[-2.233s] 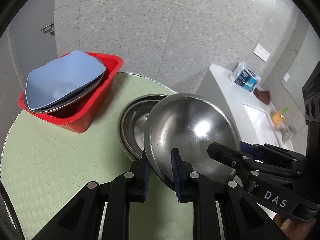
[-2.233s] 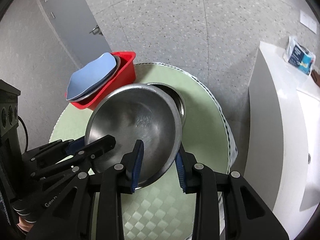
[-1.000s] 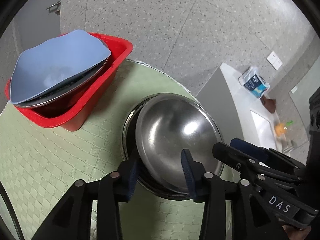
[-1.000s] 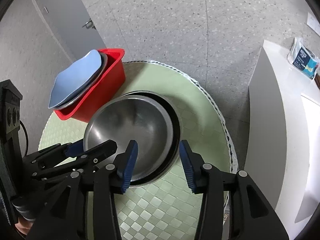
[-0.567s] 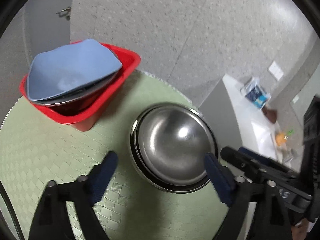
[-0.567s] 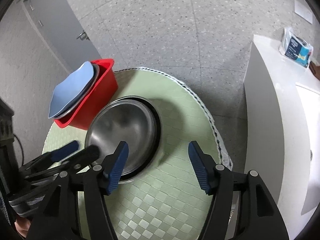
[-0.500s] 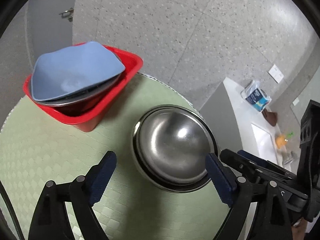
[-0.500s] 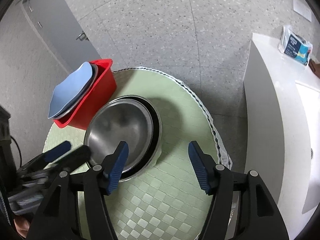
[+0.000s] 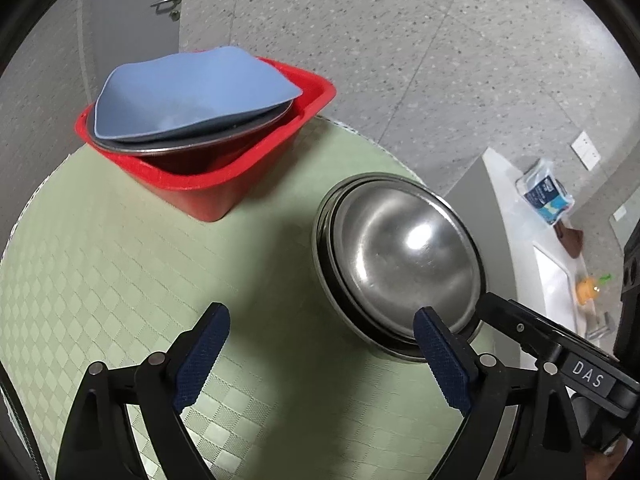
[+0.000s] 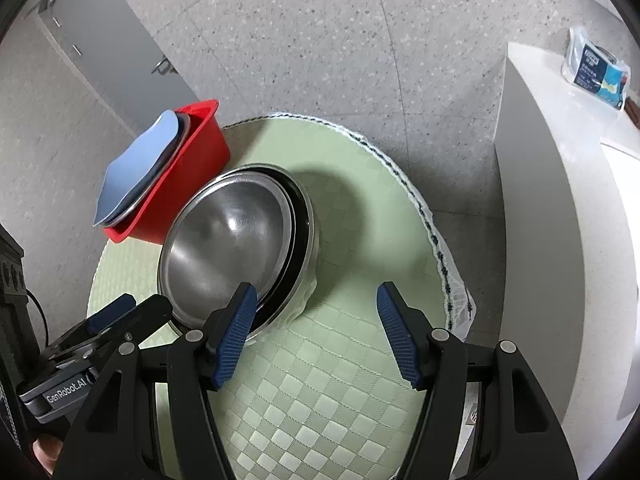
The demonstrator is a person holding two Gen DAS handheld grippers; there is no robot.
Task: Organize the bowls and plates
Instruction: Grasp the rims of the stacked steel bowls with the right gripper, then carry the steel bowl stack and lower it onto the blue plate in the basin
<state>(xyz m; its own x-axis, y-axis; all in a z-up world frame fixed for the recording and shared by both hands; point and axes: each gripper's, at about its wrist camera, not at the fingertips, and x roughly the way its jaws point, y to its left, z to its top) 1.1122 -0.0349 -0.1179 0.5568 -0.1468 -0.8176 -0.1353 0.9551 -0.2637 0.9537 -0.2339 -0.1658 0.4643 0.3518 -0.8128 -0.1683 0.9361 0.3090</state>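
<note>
A steel bowl [image 9: 404,256] sits nested in a stack of steel bowls on the round green table [image 9: 120,280]; the stack also shows in the right wrist view [image 10: 232,248]. A red tub [image 9: 224,176] at the back holds a steel plate and a blue plate [image 9: 188,92] on top; the tub also shows in the right wrist view [image 10: 184,168]. My left gripper [image 9: 320,340] is open and empty, just left of and nearer than the stack. My right gripper [image 10: 316,312] is open and empty, just right of the stack.
A white counter [image 10: 560,200] stands right of the table with a tissue pack [image 10: 596,68] on it. A grey door [image 9: 132,20] is behind the tub. The floor is speckled grey.
Both grippers let go of the steel bowl, which now rests in the stack. Both jaws opened wide and pulled back; the left one shifted left.
</note>
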